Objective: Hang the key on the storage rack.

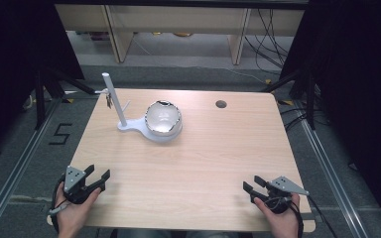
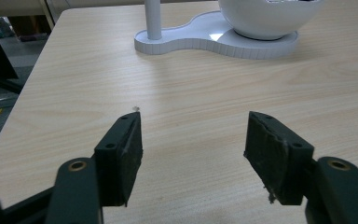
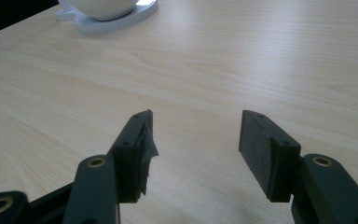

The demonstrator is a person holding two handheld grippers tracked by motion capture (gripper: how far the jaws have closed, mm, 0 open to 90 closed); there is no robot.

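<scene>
the shiny round bowl (image 1: 163,119) on its white stand (image 1: 129,127) lay at one o'clock from the nearer left gripper (image 1: 100,180); both grippers' fingers stood apart, empty, right gripper (image 1: 251,187) at the bench (image 1: 198,163) edge.

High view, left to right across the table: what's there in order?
Left gripper, black jaws open → white upright post on the white stand → shiny silver-lined white bowl → dark round hole in the wooden table → right gripper, black jaws open.

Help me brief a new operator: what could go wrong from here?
The bowl only sits on its white stand, so a sideways nudge might slide it off. The thin post beside it could get knocked during a reach. The right gripper has a frayed pad, so its grip may slip.
</scene>
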